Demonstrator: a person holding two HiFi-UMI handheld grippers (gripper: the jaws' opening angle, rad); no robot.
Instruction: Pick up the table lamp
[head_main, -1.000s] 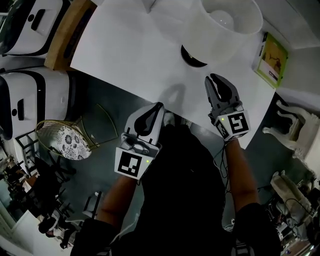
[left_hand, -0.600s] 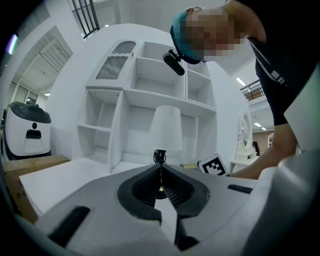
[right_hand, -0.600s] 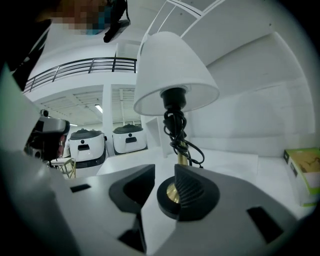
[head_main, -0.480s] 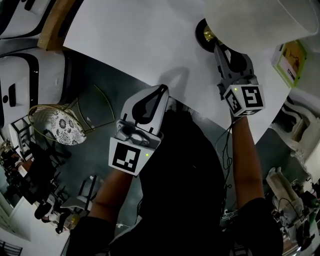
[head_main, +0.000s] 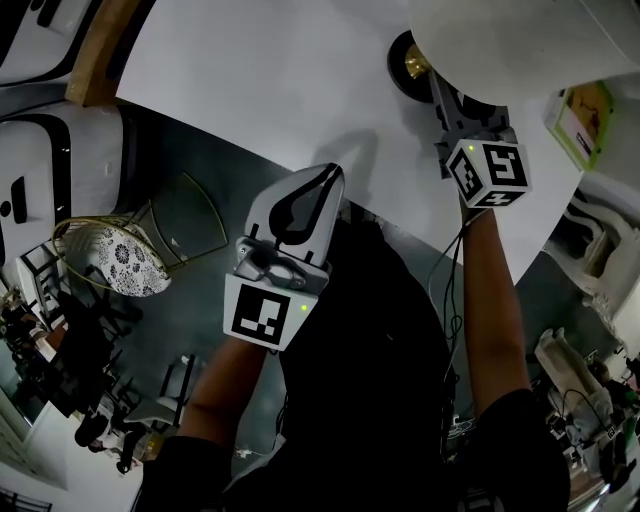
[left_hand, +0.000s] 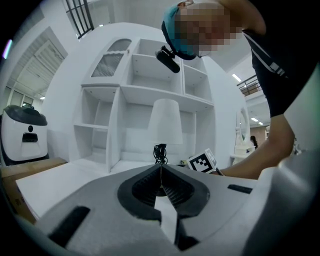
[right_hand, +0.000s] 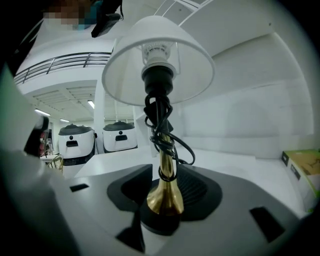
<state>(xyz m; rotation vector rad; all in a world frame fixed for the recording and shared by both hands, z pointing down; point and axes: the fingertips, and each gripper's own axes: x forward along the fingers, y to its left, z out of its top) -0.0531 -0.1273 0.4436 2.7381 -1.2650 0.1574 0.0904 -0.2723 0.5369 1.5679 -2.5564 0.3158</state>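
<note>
White table (head_main: 280, 90): lamp (right_hand: 160, 120) inside just-opened right tool (right_hand: 165, 176)

**Table lamp (right_hand: 162, 192) — upright on the white bench (head_main: 260, 90), upper right of the head view.**
White conical shade (right_hand: 157, 60), wider at the bottom, over a black socket with a bulb fitted. A slim brass stem flares to a bell-shaped foot on a round black base (head_main: 398, 70). A black cord (right_hand: 159, 131) is wound in loose loops round the stem below the socket. From above, the shade hides most of the lamp, and only the base edge and a glint of brass show.
</note>
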